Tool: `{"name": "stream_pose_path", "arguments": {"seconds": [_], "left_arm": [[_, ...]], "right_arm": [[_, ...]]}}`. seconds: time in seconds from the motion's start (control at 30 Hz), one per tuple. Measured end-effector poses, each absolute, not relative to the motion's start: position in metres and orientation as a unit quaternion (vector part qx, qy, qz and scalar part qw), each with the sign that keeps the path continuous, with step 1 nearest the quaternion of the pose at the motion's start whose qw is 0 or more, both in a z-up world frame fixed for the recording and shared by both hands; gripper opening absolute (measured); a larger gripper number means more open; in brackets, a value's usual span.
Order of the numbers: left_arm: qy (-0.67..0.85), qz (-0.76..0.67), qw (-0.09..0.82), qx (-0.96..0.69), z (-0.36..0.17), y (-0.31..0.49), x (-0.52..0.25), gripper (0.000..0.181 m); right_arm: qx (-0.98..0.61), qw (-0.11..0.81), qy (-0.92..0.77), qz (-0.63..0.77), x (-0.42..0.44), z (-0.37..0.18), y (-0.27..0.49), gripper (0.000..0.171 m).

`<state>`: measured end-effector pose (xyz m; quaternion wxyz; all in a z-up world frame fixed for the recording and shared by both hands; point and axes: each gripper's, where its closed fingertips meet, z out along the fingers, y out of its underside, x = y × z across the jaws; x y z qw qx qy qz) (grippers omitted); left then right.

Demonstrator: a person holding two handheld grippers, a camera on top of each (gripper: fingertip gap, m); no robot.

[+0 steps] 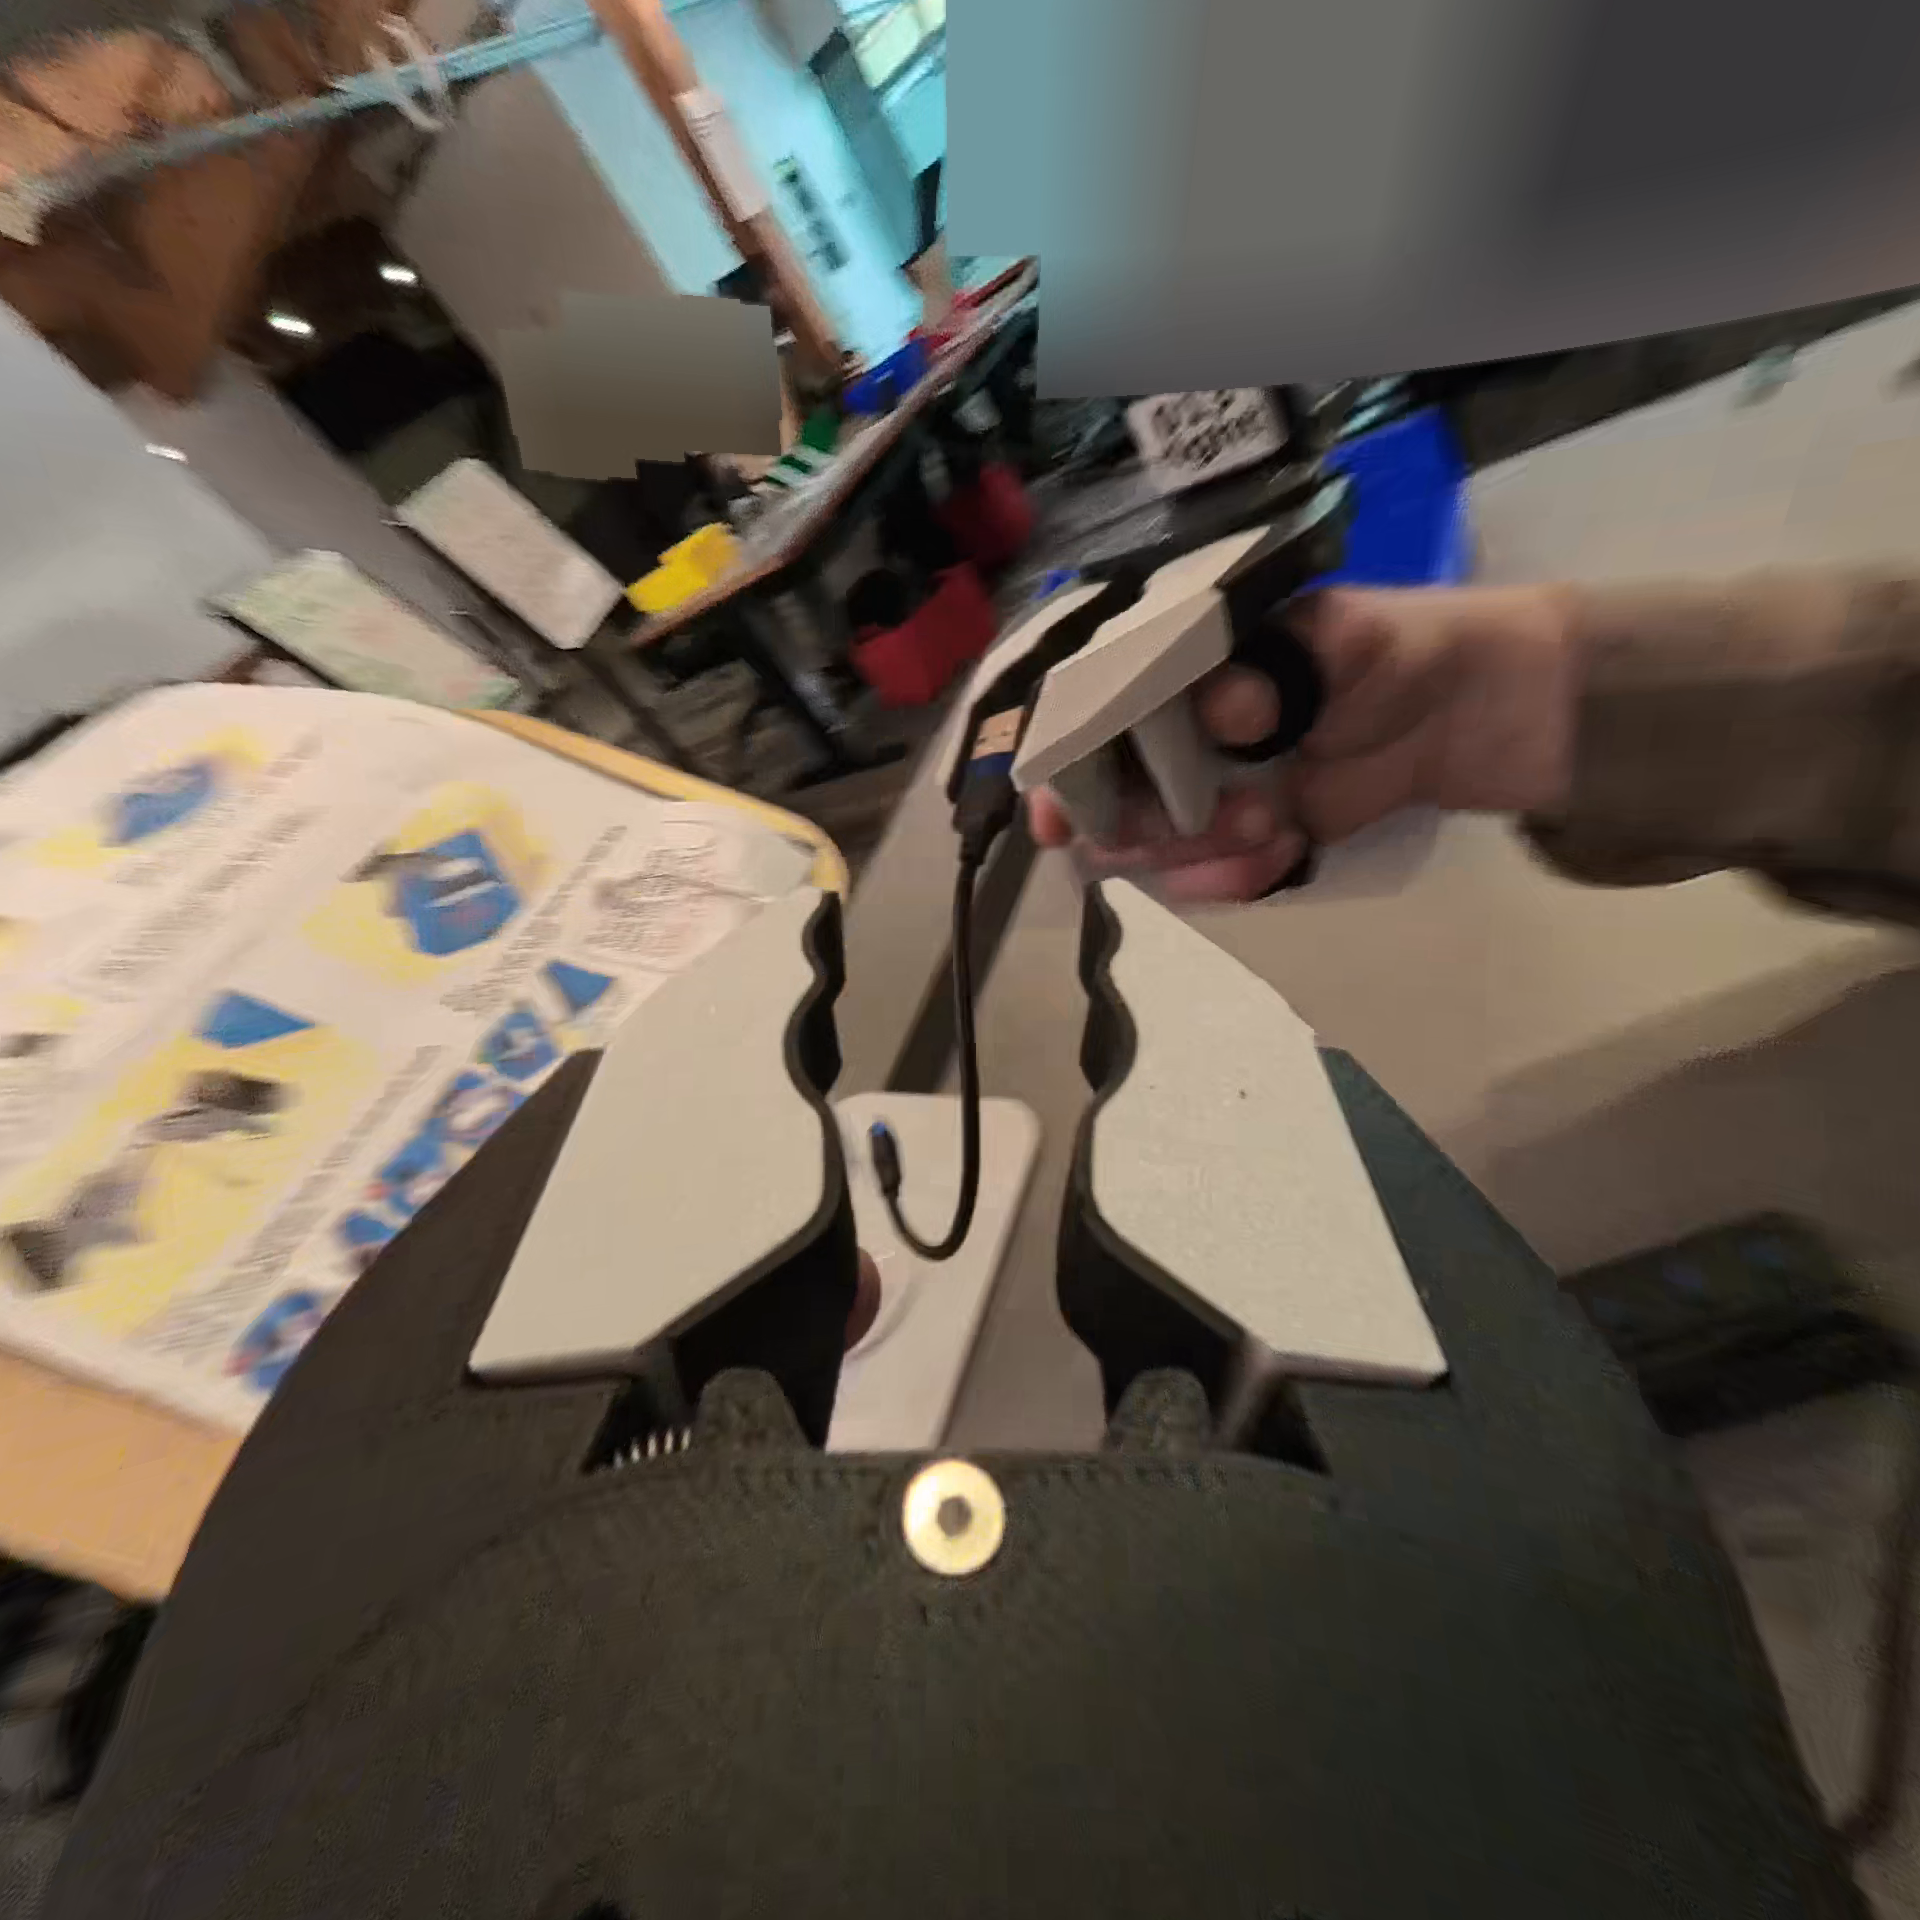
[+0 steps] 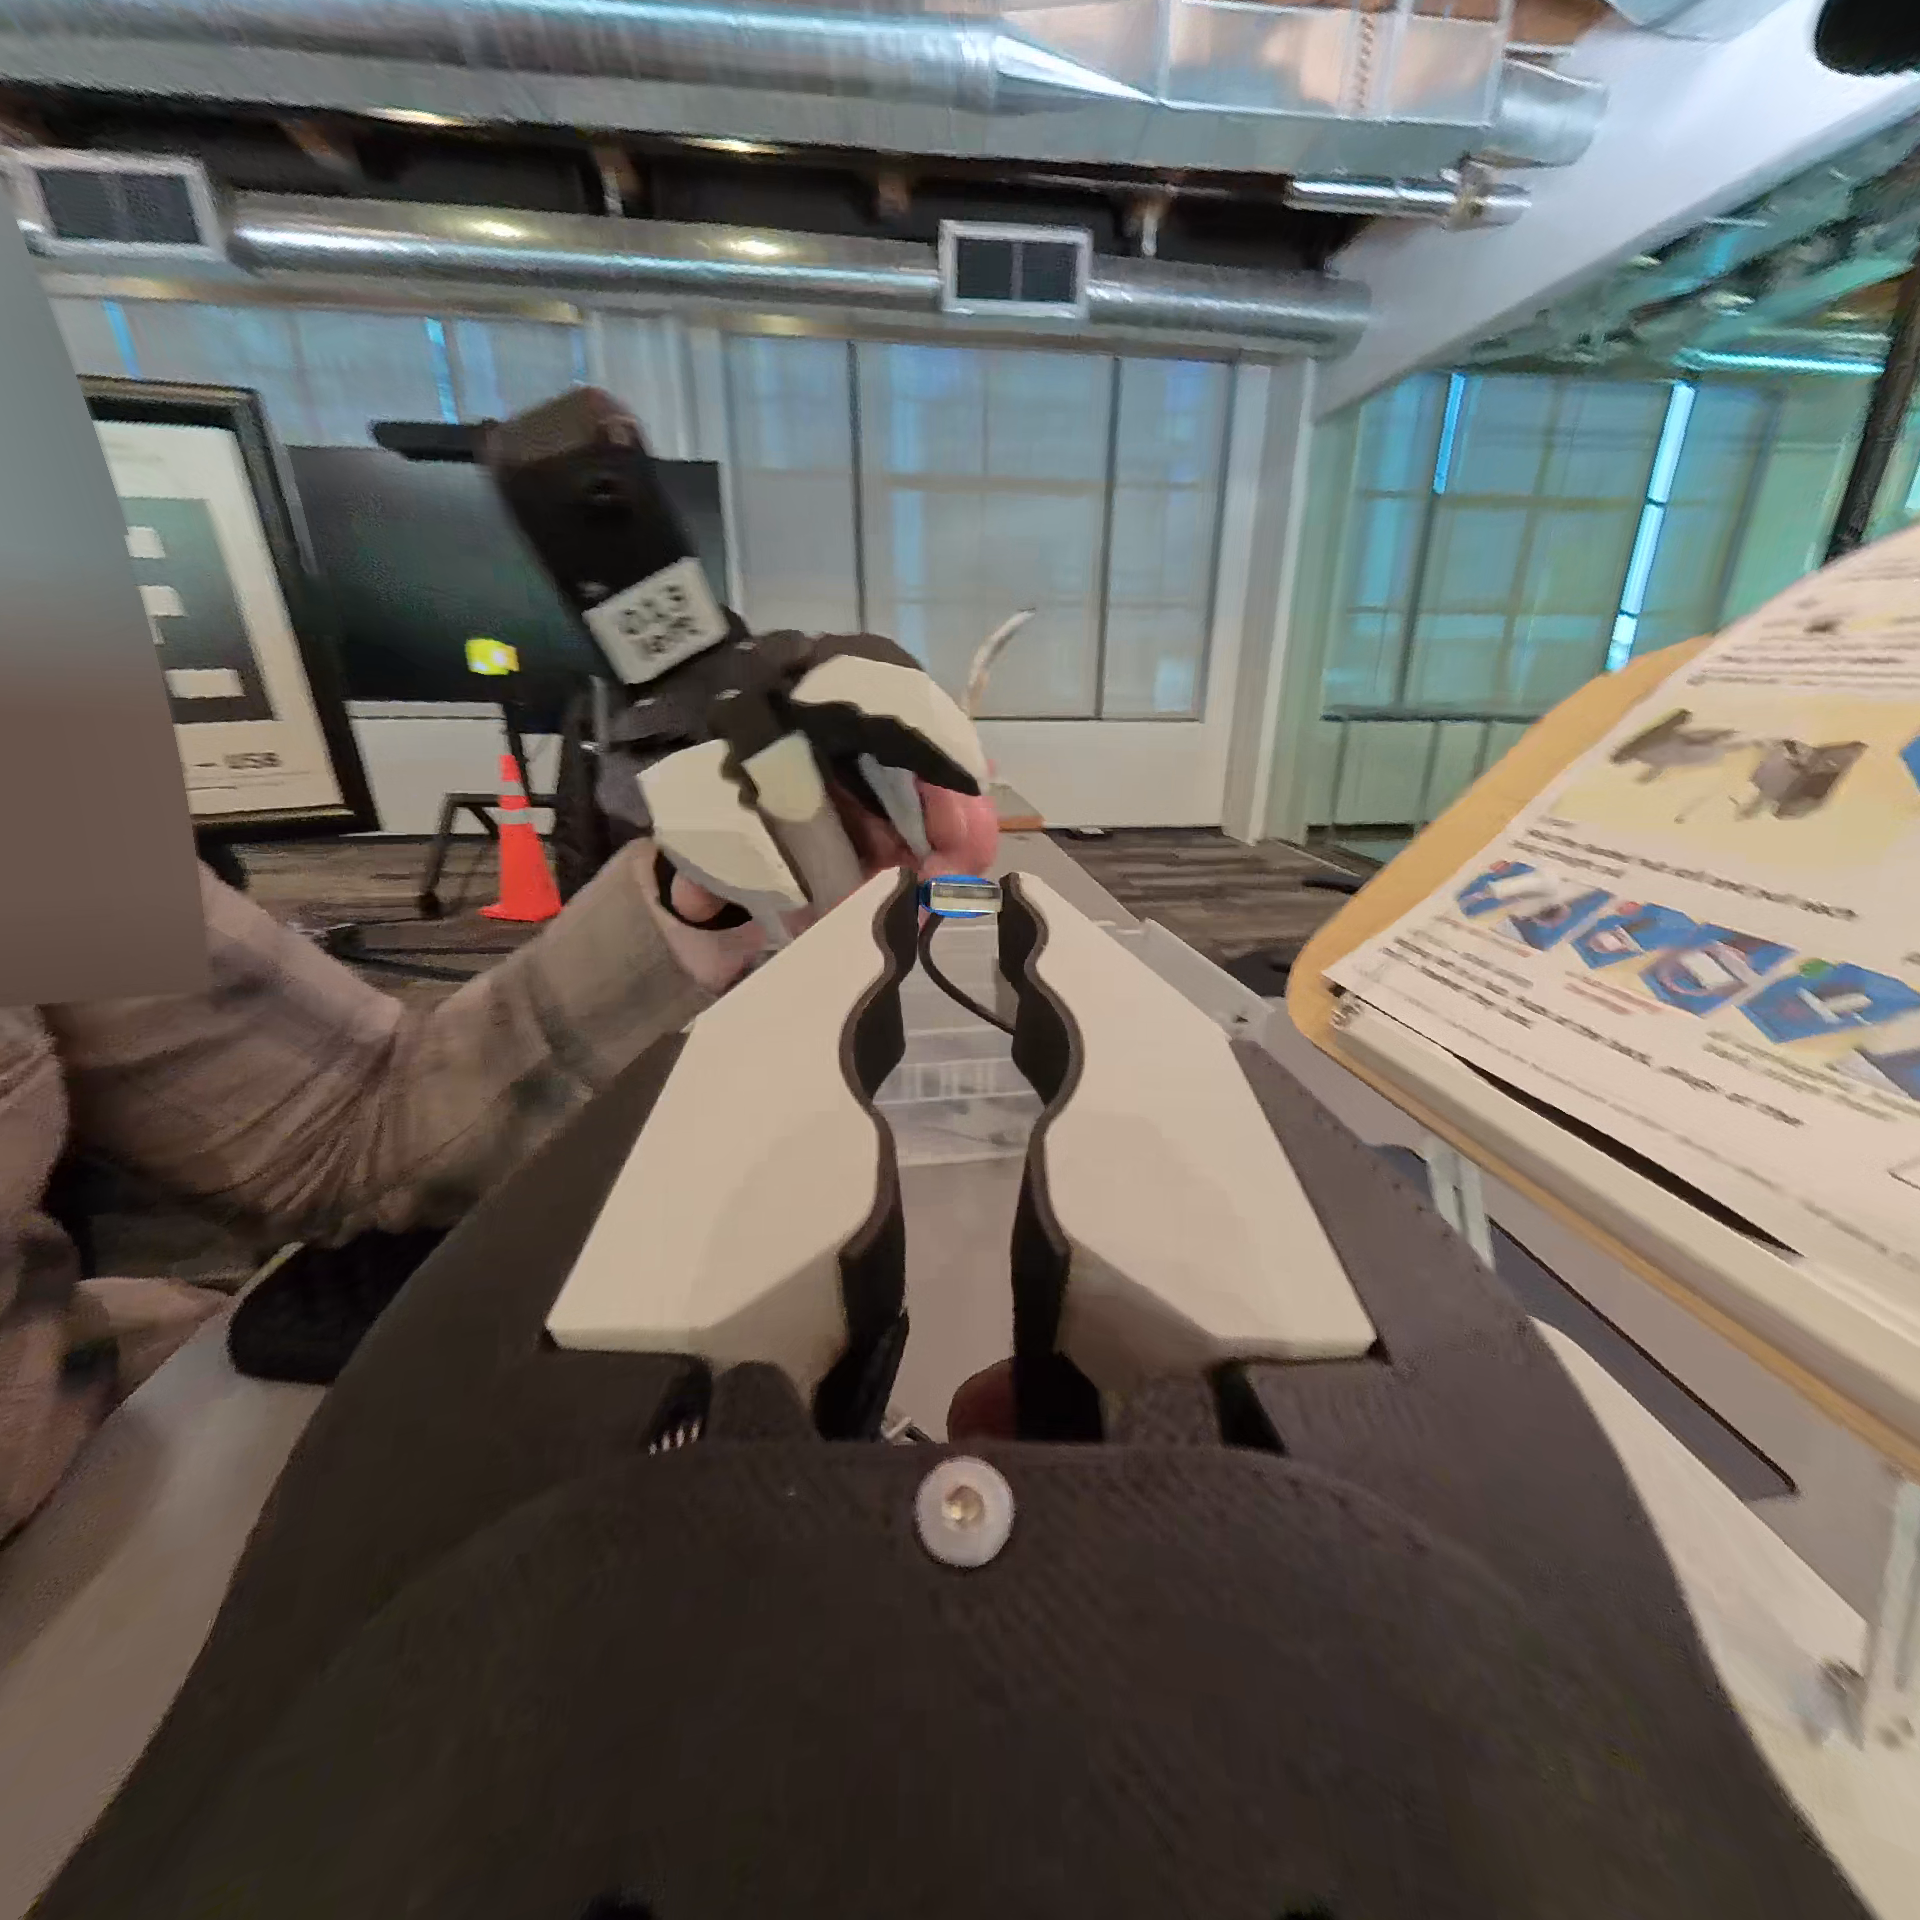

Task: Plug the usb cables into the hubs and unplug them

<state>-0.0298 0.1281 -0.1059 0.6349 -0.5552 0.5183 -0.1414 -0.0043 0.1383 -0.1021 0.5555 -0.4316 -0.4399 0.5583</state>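
One usb cable in play, black, short. Its USB-A plug is pinched at the very tips of the right gripper, metal end poking out past the fingertips, jaws nearly closed onto it. Cable hangs down from those jaws and curls to a small connector lying loose on the white hub. Left gripper jaws are wide apart and grip nothing; hub sits between and below them, cable passing through the gap. Printed instruction sheet on a board lies left of the left jaws
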Motion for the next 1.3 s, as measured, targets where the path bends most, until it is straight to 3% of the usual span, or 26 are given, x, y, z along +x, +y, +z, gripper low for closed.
{"name": "stream_pose_path", "arguments": {"seconds": [0.13,0.27,0.4,0.6,0.77,0.97,1.3], "left_arm": [[0.469,-0.368,0.611,-0.521,-0.085,0.109,-0.037,0.045],[0.371,-0.506,0.606,-0.489,-0.080,0.133,-0.068,0.025],[0.414,-0.414,0.592,-0.553,-0.134,0.160,-0.056,0.030],[0.474,-0.434,0.605,-0.470,-0.115,0.116,-0.021,0.043],[0.450,-0.396,0.654,-0.460,-0.096,0.117,-0.020,0.040],[0.453,-0.372,0.666,-0.461,-0.093,0.115,-0.014,0.021],[0.463,-0.346,0.675,-0.459,-0.097,0.114,-0.009,0.016]], "right_arm": [[-0.362,0.529,-0.457,0.617,-0.003,-0.096,0.111,0.013],[-0.288,0.510,-0.443,0.679,0.002,-0.078,0.089,0.013],[-0.267,0.512,-0.426,0.696,-0.004,-0.069,0.082,0.013],[-0.318,0.543,-0.403,0.665,-0.017,-0.078,0.105,0.014],[-0.343,0.552,-0.418,0.635,-0.017,-0.083,0.110,0.013],[-0.353,0.546,-0.419,0.634,-0.015,-0.085,0.114,0.013],[-0.375,0.521,-0.443,0.625,-0.015,-0.093,0.114,0.013]]}}
